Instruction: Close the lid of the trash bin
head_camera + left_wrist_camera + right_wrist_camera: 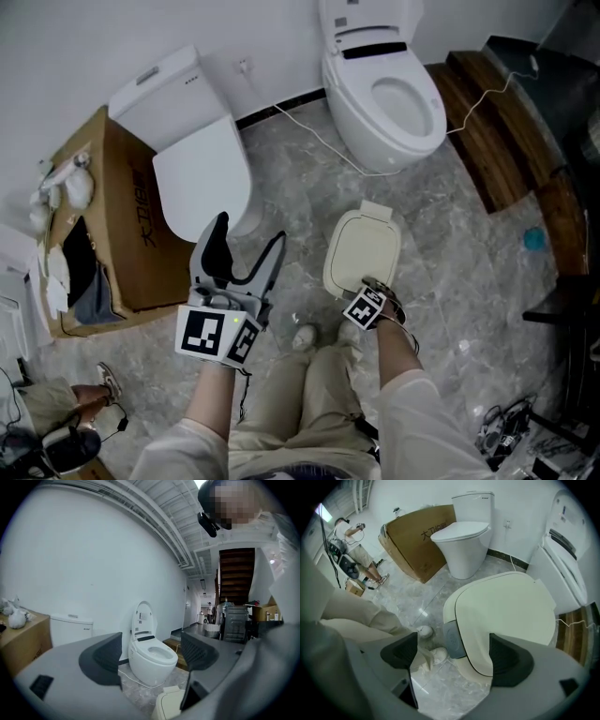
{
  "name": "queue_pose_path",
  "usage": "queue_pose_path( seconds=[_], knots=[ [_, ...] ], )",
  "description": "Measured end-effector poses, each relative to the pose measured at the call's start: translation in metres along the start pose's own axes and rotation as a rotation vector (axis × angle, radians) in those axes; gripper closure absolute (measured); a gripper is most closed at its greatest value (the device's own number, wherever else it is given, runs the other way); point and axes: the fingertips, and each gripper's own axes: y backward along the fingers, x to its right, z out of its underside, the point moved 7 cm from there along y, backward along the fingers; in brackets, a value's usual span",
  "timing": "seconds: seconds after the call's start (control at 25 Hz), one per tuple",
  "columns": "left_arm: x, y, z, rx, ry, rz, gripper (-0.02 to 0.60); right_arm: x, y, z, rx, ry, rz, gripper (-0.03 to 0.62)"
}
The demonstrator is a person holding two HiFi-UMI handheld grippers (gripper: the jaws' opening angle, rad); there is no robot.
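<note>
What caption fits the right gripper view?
Right gripper, fingers apart, poised at the cream trash bin's lid, white toilet behind.

You can read only 大卫 opening the orange print on the cardboard box (419, 545); the rest blurs.

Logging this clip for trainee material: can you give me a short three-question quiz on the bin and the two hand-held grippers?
1. True or false: the left hand-held gripper is shut on the trash bin.
2. The bin's lid is: A) down on the bin; B) standing upright; C) lying apart on the floor.
3. Fill in: the jaws of the right hand-held gripper stand ____ just above the lid's front edge.

Key: 1 false, it is held up and open, away from the bin; 2 A; 3 apart.
</note>
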Motion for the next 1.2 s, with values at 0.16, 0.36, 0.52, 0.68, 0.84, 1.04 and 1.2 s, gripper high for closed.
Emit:
queue_pose_path(
  seconds=[0.16, 0.36, 0.52, 0.68, 0.84, 1.04, 1.2],
  knots=[
    [0.011, -0.007, -0.029, 0.005, 0.008, 0.015, 0.193, 0.017, 0.058, -0.031, 0.186, -0.144, 0.087, 0.126],
    [0.034, -0.010, -0.100, -0.017, 0.024, 0.033, 0.195, 0.038, 0.218, -0.083, 0.517, -0.288, 0.273, 0.131],
    [0.055, -0.011, -0.174, 0.007, 0.026, 0.063, 0.193, 0.036, 0.381, -0.109, 0.775, -0.387, 0.459, 0.184],
    [0.079, -0.008, -0.220, 0.076, 0.070, 0.111, 0.195, 0.008, 0.509, -0.118, 0.998, -0.372, 0.606, 0.257],
    [0.102, -0.005, -0.238, 0.137, 0.039, 0.170, 0.251, -0.020, 0.581, -0.122, 1.111, -0.293, 0.742, 0.309],
    [0.121, 0.003, -0.243, 0.190, -0.050, 0.193, 0.417, -0.047, 0.606, -0.122, 1.148, -0.221, 0.822, 0.461],
    [0.135, 0.004, -0.244, 0.189, -0.127, 0.202, 0.538, -0.053, 0.609, -0.115, 1.172, -0.287, 0.844, 0.562]
  ],
)
